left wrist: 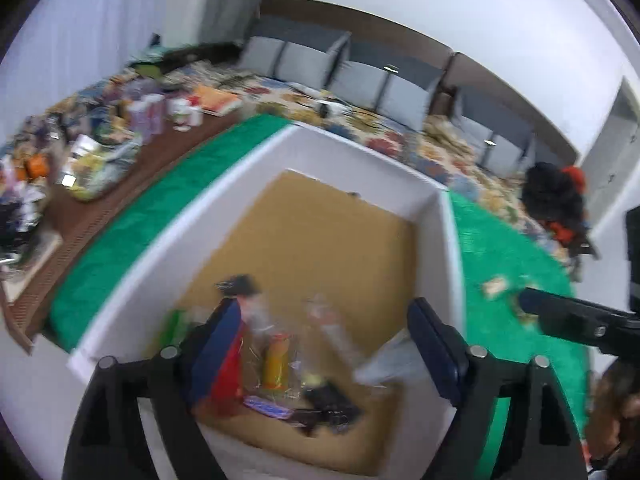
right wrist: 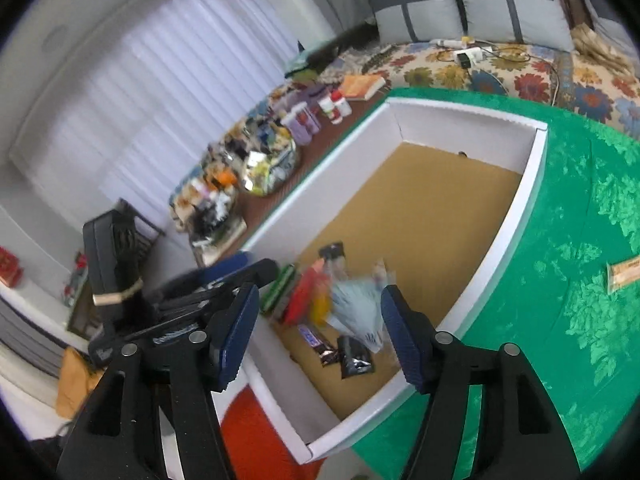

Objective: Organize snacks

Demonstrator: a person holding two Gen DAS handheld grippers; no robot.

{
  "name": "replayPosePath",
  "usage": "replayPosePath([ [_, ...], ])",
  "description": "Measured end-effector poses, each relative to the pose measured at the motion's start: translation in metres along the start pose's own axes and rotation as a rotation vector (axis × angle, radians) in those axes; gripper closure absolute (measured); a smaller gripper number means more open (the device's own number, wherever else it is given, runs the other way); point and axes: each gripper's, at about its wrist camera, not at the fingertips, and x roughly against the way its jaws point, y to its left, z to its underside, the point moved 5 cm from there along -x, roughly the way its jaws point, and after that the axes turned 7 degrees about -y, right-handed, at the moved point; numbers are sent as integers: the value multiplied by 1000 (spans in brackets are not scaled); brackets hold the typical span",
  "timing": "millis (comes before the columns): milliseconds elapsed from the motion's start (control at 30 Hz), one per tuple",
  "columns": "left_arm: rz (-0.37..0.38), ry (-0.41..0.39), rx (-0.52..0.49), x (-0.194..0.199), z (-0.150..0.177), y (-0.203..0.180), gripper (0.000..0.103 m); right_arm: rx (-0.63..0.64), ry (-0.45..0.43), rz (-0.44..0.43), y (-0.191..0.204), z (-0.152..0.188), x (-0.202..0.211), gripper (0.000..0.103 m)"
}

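The left gripper [left wrist: 324, 344] hangs above the near end of a white box [left wrist: 256, 160], its jaws spread wide with nothing pressed between the blue pads; the snacks seen between them lie below on the box floor. The right gripper [right wrist: 320, 328] likewise stands with its jaws well apart and empty, above the same white box [right wrist: 536, 184], and the left gripper [right wrist: 224, 280] shows as a dark blurred shape at the box's left wall.

The box sits on a green cloth [right wrist: 592, 240] covering the tabletop and has a brown cardboard floor [right wrist: 440, 216]. All its contents are heaped at the near end: a red packet [right wrist: 304, 296], a green packet [right wrist: 280, 284] just beside it against the left wall, a yellow-orange packet [right wrist: 320, 308], a pale blue-white bag [right wrist: 356, 308] (blurred, so its print cannot be read), a wrapped chocolate bar [right wrist: 316, 340] and a small black pouch [right wrist: 354, 356] touching the bar's end. The far half of the box floor is bare.

One snack packet [right wrist: 624, 272], tan and flat, lies alone on the green cloth well to the right of the box. Behind the box, a brown side table [left wrist: 80, 216] carries a crowded pile of jars and packets [right wrist: 256, 160], probably toiletries and food.
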Motion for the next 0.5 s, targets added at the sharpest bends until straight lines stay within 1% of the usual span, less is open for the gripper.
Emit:
replayPosePath([
  [67, -1, -6, 6, -1, 7, 2, 18, 13, -11, 40, -10, 6, 2, 35],
  [167, 37, -11, 34, 0, 16, -8, 18, 13, -43, 132, -41, 18, 20, 34],
  [233, 93, -2, 29, 0, 19, -31, 18, 7, -59, 196, -64, 30, 33, 31],
  [267, 127, 2, 17, 3, 22, -45, 18, 3, -71, 261, -88, 42, 45, 31],
  [333, 215, 18, -18, 6, 30, -86, 17, -7, -76, 361, -122, 61, 58, 31],
  [367, 269, 31, -40, 8, 36, -110, 17, -17, -73, 430, -144, 77, 69, 31],
  [400, 330, 48, -68, 11, 44, -140, 14, -26, -70, 508, -169, 96, 81, 31],
  [433, 374, 66, -93, 12, 52, -163, 10, -33, -68, 568, -187, 109, 90, 31],
  [467, 414, 89, -125, 10, 63, -186, 4, -45, -64, 640, -208, 124, 105, 31],
  [500, 460, 121, -163, 5, 79, -217, 2, -63, -57, 715, -230, 144, 121, 31],
])
